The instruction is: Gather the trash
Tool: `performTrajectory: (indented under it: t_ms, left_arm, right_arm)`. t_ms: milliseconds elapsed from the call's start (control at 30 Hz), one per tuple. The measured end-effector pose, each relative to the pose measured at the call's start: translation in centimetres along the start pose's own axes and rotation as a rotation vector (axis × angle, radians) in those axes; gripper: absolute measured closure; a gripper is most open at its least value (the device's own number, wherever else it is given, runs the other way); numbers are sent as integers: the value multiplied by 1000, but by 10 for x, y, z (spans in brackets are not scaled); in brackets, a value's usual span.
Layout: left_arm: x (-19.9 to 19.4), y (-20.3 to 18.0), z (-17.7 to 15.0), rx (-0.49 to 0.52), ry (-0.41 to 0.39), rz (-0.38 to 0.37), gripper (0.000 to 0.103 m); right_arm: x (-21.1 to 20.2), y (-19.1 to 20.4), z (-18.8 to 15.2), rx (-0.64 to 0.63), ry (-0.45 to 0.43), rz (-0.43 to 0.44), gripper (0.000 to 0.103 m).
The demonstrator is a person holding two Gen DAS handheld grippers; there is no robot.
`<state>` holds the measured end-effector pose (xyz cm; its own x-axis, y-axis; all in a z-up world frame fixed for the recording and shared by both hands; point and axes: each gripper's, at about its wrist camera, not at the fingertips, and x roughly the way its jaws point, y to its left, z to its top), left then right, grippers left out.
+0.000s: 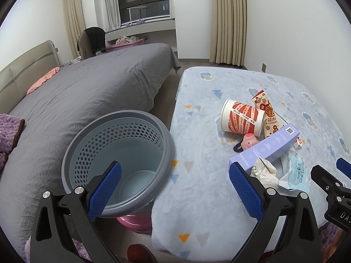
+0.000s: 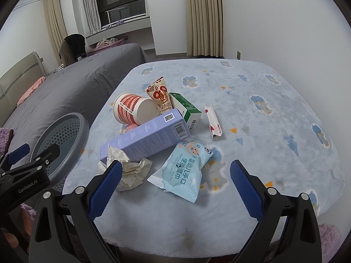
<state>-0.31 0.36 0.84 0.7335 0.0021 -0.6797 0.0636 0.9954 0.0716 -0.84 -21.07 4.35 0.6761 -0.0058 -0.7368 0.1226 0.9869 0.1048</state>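
Note:
Trash lies on a table under a light blue blanket (image 2: 252, 135): a red-striped paper cup (image 2: 133, 109) on its side, a purple box (image 2: 147, 138), crumpled paper (image 2: 131, 171), a blue wet-wipe pack (image 2: 184, 168), a red-and-cream snack wrapper (image 2: 161, 94), a green-and-white carton (image 2: 186, 109) and a small white wrapper (image 2: 214, 122). A grey perforated bin (image 1: 122, 153) stands left of the table. My left gripper (image 1: 175, 186) is open and empty between the bin and the table edge. My right gripper (image 2: 175, 188) is open and empty, just short of the wipe pack.
A pink pig toy (image 1: 249, 142) lies by the cup. A bed with a grey cover (image 1: 87, 100) is to the left, behind the bin. A pink basin (image 1: 136, 221) sits under the bin. A wall (image 2: 285, 22) is behind the table.

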Motion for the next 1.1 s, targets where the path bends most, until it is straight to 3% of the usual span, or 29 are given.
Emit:
performTrajectory:
  t_ms: [1100]
  left_arm:
    - [2, -1, -2, 3, -2, 3, 6]
  right_arm:
    - [0, 1, 1, 2, -4, 3, 9]
